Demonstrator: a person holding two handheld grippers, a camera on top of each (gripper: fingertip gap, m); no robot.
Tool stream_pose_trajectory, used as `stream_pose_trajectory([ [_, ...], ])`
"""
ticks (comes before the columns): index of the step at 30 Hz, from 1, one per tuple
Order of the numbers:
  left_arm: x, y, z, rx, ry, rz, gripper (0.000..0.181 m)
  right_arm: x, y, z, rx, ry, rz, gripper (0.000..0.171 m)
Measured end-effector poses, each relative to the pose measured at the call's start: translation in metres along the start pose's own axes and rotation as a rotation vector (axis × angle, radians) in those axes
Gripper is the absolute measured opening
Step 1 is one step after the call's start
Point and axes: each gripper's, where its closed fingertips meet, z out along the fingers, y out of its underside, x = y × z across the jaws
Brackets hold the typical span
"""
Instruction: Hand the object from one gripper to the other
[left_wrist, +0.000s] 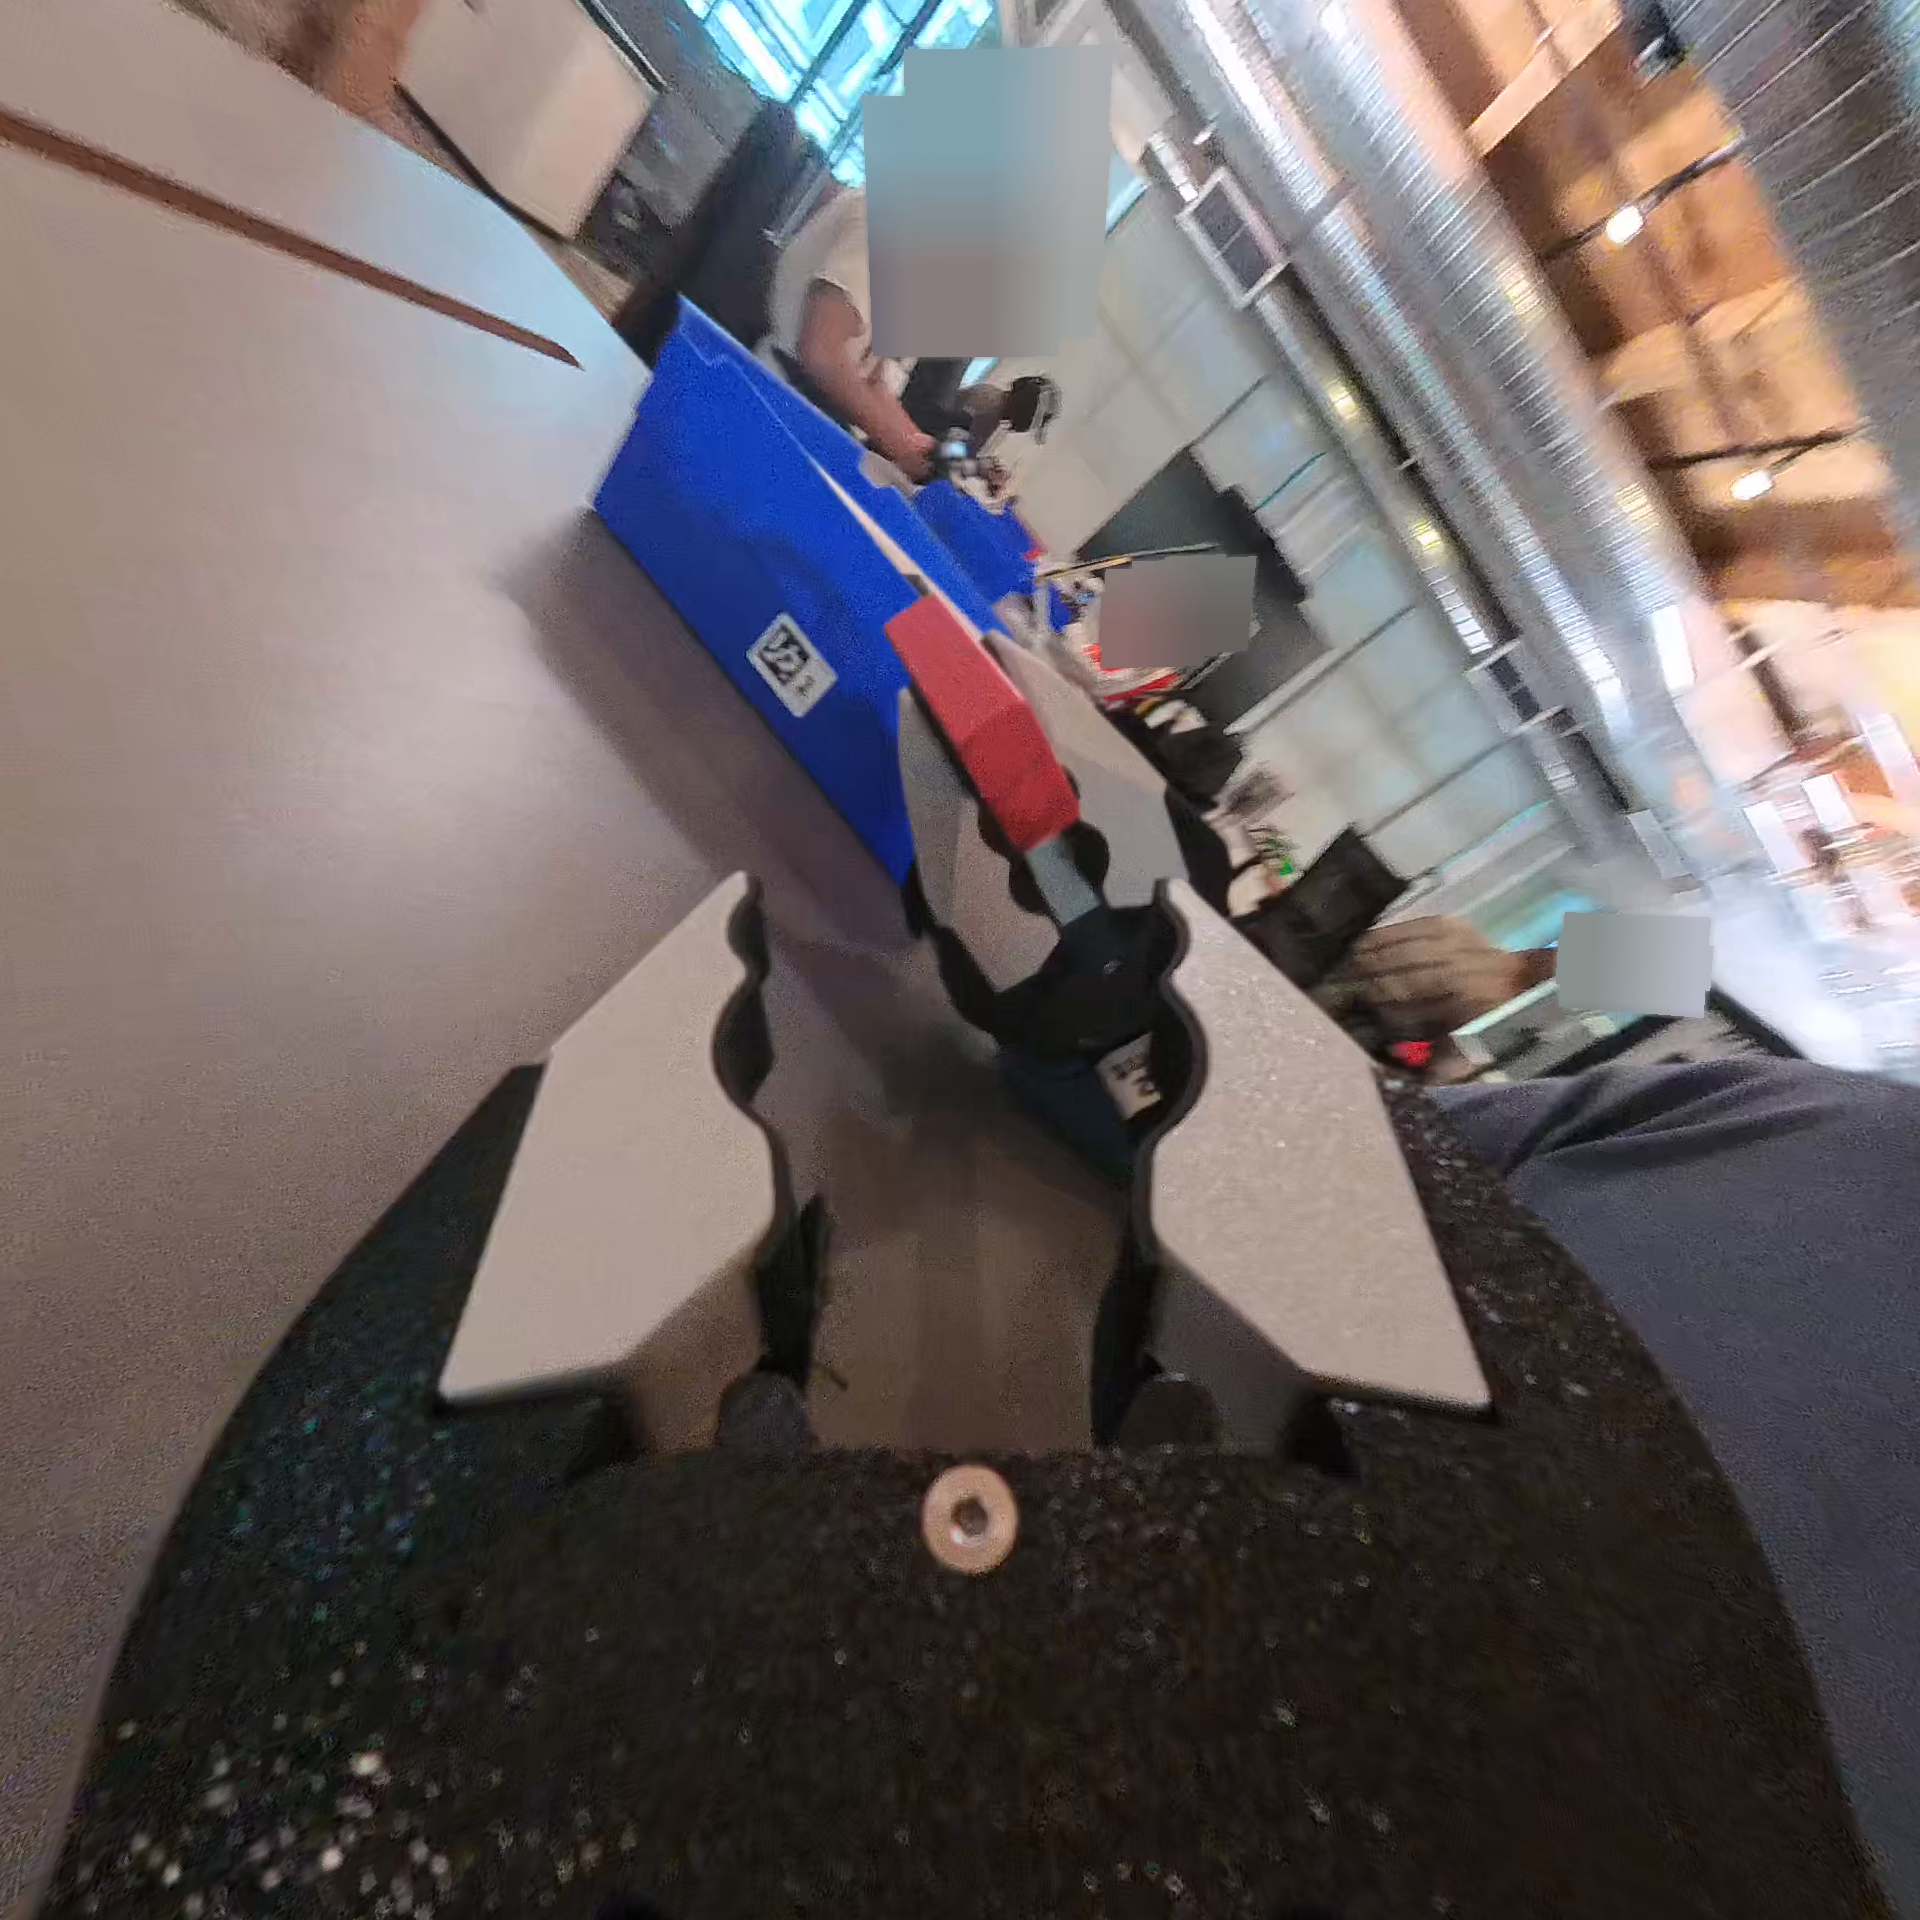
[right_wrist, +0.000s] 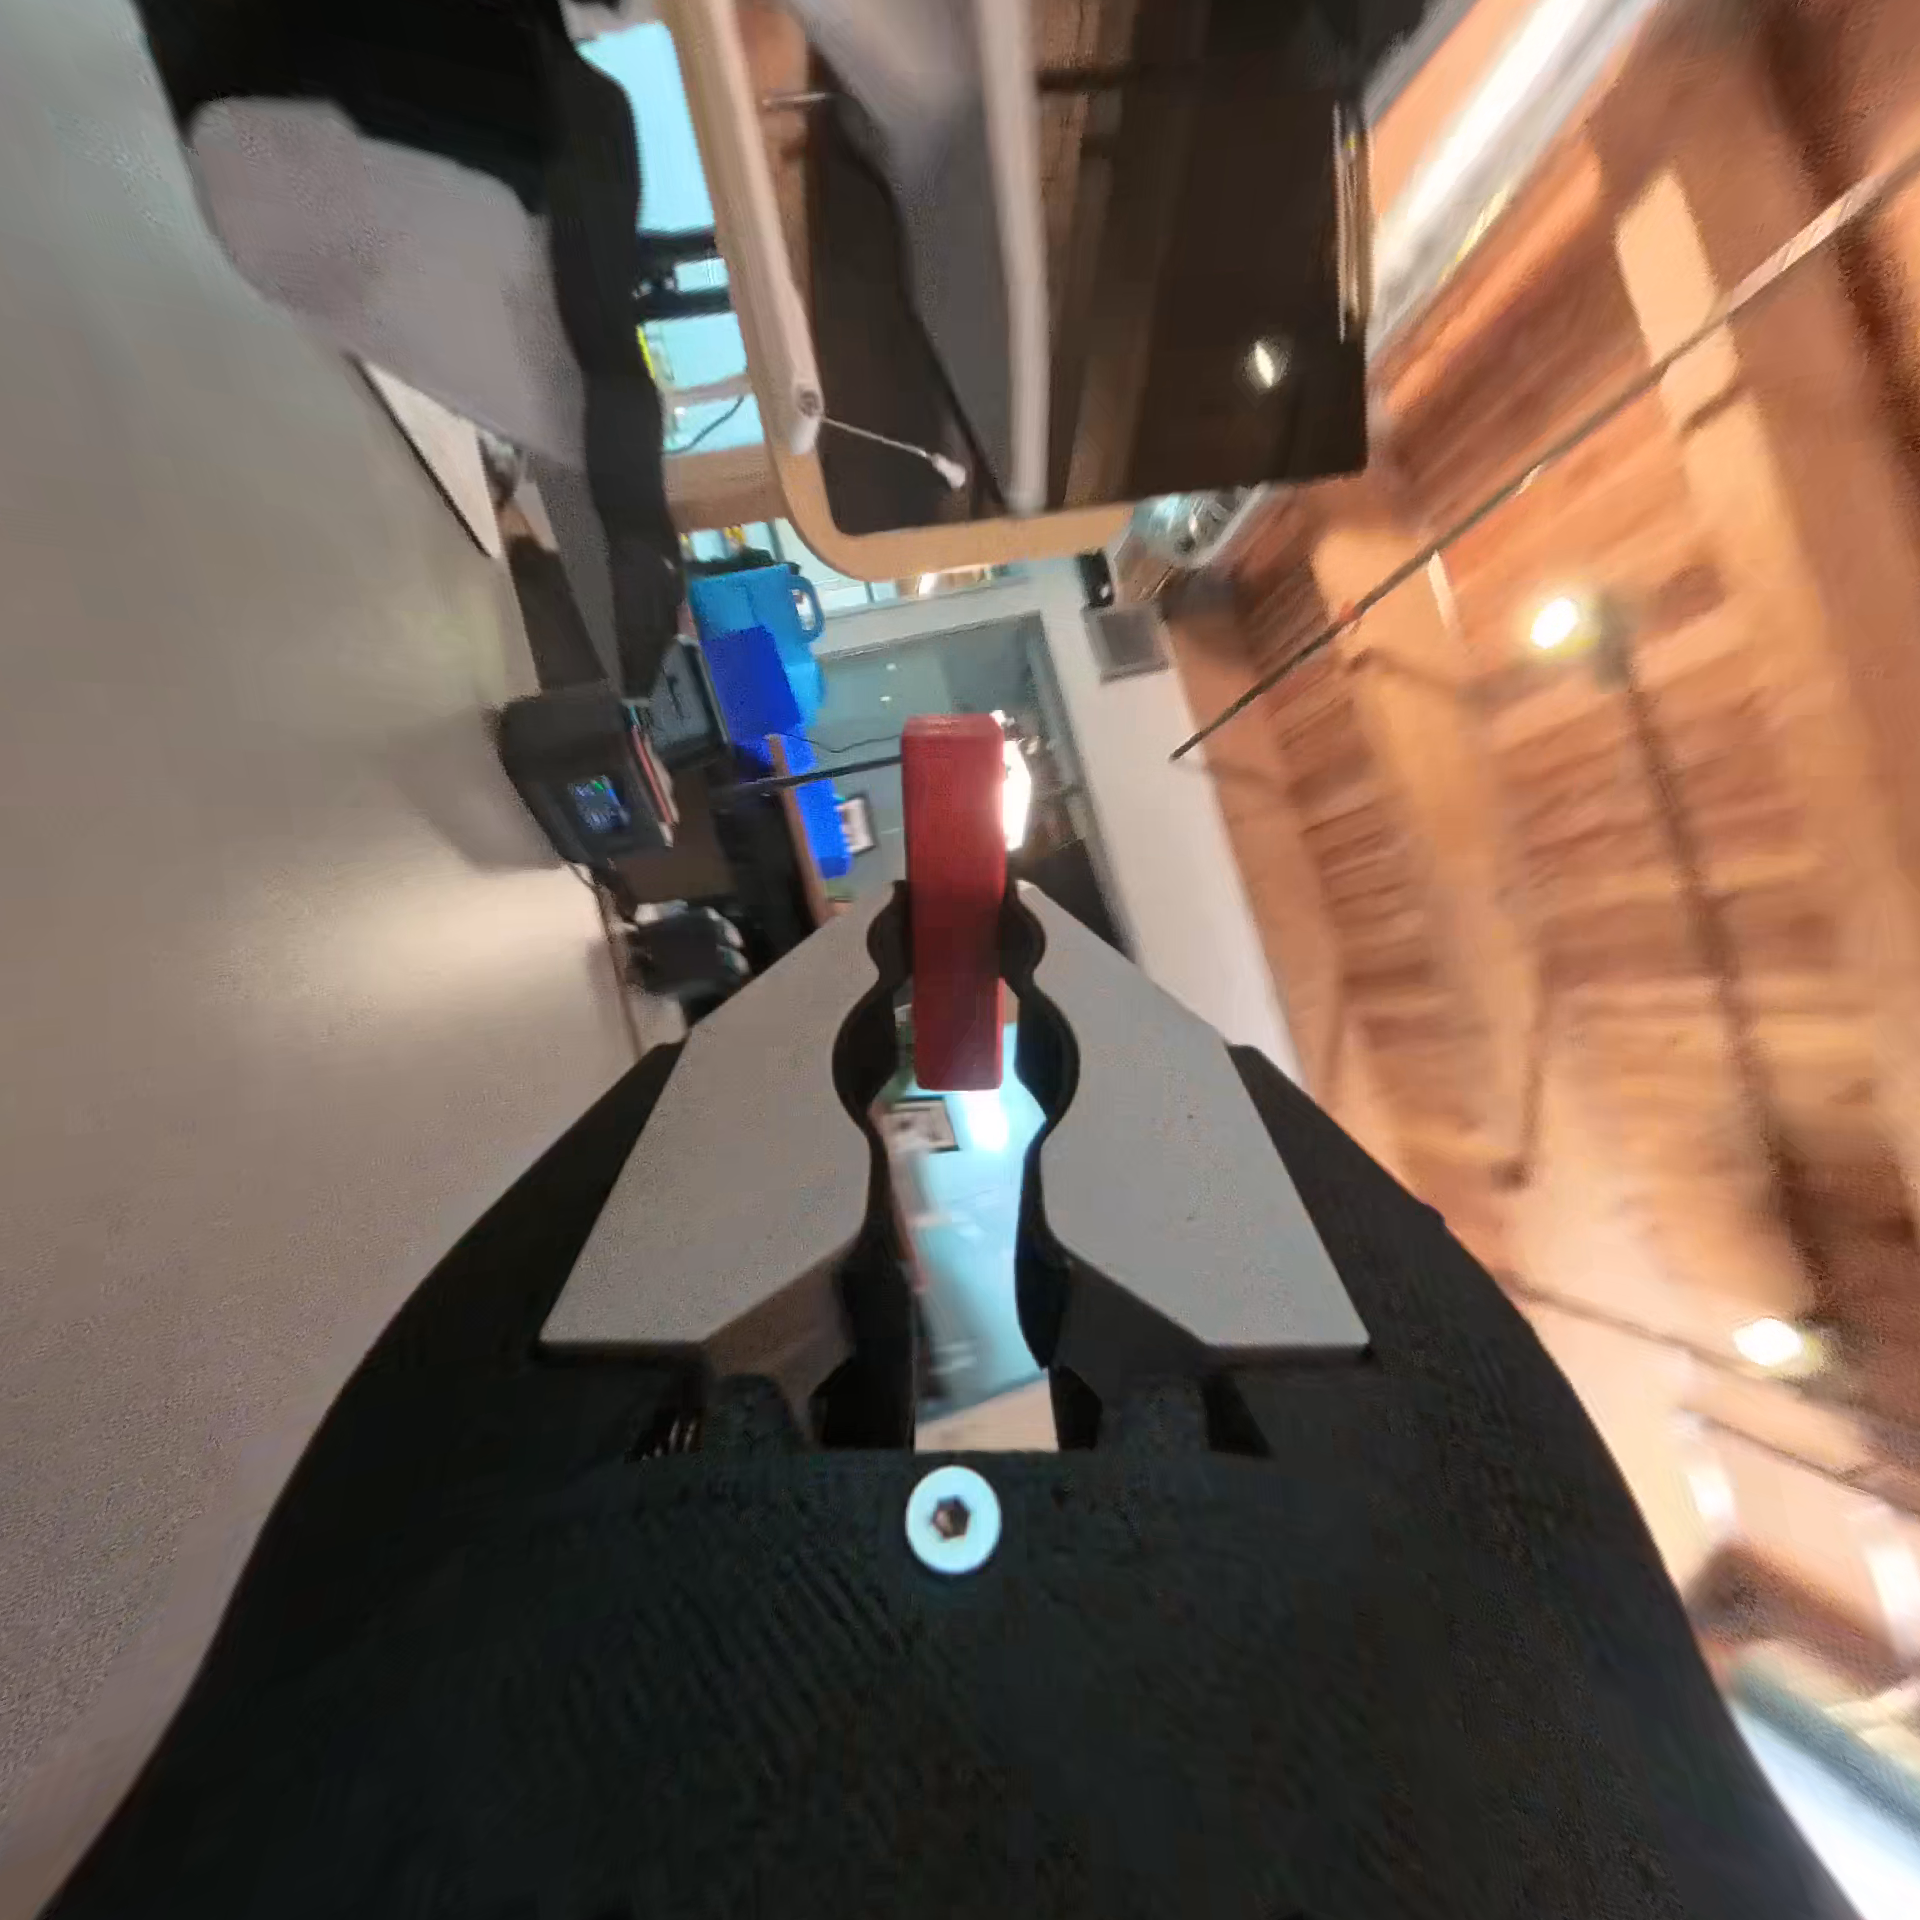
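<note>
A red rectangular block (right_wrist: 954, 904) is clamped between the fingers of my right gripper (right_wrist: 957, 896), and its far end sticks out past the fingertips. In the left wrist view the same red block (left_wrist: 987, 727) shows in the right gripper (left_wrist: 961, 691), held in the air just ahead. My left gripper (left_wrist: 961, 914) is open and empty. Its fingertips sit close to the right gripper's black body, and the block lies a little beyond them. Both views are tilted and blurred.
A pale table (left_wrist: 260, 675) fills the left side, with blue bins (left_wrist: 748, 540) at its far edge. A person's dark sleeve (left_wrist: 1714, 1195) is at the right, and people are farther back. A black device with a small screen (right_wrist: 592, 790) and a wood-framed panel (right_wrist: 935, 520) are beyond.
</note>
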Motion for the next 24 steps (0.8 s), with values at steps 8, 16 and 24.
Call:
stream_pose_trajectory([
  [8, 0.008, 0.001, 0.01, 0.029, 0.182, -0.167, 0.022, -0.011, -0.028, -0.002, 0.075, 0.001, -0.28, 0.015],
  [16, 0.001, -0.013, -0.02, 0.08, -0.019, 0.456, 0.015, -0.027, -0.014, -0.008, 0.106, -0.346, 0.477, 0.064],
  [24, 0.0, -0.003, -0.025, 0.089, -0.344, 1.45, 0.015, -0.03, -0.023, -0.009, 0.157, -0.94, 2.089, 0.055],
])
